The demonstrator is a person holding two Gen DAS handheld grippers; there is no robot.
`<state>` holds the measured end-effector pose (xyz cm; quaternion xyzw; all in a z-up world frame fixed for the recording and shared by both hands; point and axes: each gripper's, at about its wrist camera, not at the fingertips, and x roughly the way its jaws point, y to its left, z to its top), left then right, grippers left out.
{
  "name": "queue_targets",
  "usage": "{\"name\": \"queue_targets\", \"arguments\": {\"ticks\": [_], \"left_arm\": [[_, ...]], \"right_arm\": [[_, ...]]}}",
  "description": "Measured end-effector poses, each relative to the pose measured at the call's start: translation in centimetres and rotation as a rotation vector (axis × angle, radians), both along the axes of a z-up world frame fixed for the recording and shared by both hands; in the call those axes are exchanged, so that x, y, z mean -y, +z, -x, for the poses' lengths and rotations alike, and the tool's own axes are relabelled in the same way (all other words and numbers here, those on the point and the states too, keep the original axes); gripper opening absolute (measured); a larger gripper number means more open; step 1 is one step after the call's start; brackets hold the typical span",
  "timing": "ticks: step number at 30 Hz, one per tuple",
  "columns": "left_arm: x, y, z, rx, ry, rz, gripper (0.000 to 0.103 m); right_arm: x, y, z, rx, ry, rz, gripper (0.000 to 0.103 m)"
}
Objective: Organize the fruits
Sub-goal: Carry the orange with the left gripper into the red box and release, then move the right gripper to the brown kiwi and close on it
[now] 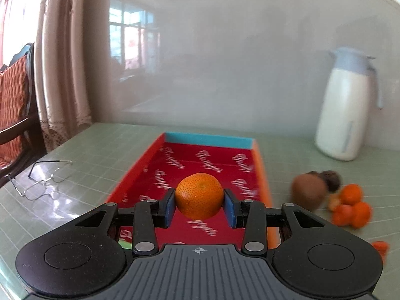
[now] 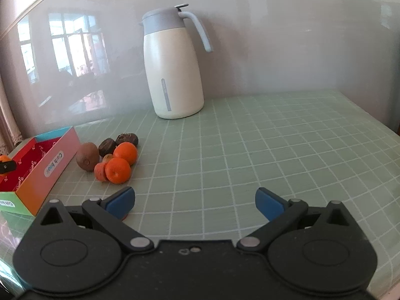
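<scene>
My left gripper (image 1: pixel 199 206) is shut on an orange mandarin (image 1: pixel 199 195) and holds it above the red inside of an open box (image 1: pixel 247 161). The box also shows in the right wrist view (image 2: pixel 53 161) at the far left. A pile of fruit lies on the table right of the box: a brown kiwi (image 2: pixel 87 156), two mandarins (image 2: pixel 125 153) (image 2: pixel 118 170), two dark wrinkled fruits (image 2: pixel 127 138) and small orange pieces (image 2: pixel 100 171). The pile is blurred in the left wrist view (image 1: pixel 310 191). My right gripper (image 2: pixel 195 203) is open and empty, low over the table.
A white jug with a grey-blue lid (image 2: pixel 172 72) stands at the back by the wall. A pair of glasses (image 1: pixel 41 178) lies left of the box. A chair (image 1: pixel 15 105) and curtain stand at the table's left edge. The tabletop is a green grid mat (image 2: pixel 275 150).
</scene>
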<state>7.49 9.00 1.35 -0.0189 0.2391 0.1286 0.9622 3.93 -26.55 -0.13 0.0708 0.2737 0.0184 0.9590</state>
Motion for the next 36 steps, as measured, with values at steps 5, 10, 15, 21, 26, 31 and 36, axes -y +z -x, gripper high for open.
{"name": "queue_targets", "arguments": {"ticks": [5, 10, 15, 21, 26, 31, 36], "left_arm": [[-0.7, -1.1, -0.6, -0.035, 0.009, 0.006, 0.048], [-0.1, -0.7, 1.0, 0.026, 0.01, -0.005, 0.085], [0.1, 0.5, 3.0, 0.096, 0.028, -0.003, 0.103], [0.1, 1.2, 3.9, 0.116, 0.027, -0.03, 0.103], [-0.4, 1.5, 4.2, 0.114, 0.037, -0.029, 0.103], [-1.3, 1.6, 4.5, 0.118, 0.056, -0.016, 0.103], [-2.0, 1.3, 4.3, 0.113, 0.073, -0.009, 0.103]], "right_arm": [[-0.6, -0.2, -0.3, -0.01, 0.014, 0.011, 0.103], [-1.5, -0.2, -0.5, -0.015, 0.04, 0.022, 0.103], [-2.2, 0.1, -0.3, 0.013, 0.059, 0.033, 0.103], [-3.6, -0.1, -0.5, -0.005, 0.114, 0.073, 0.102], [-5.0, 0.3, 0.4, 0.058, 0.165, 0.101, 0.1], [-6.7, 0.8, 0.4, 0.108, 0.188, 0.127, 0.101], [-9.0, 1.6, -1.2, 0.141, 0.235, 0.171, 0.102]]}}
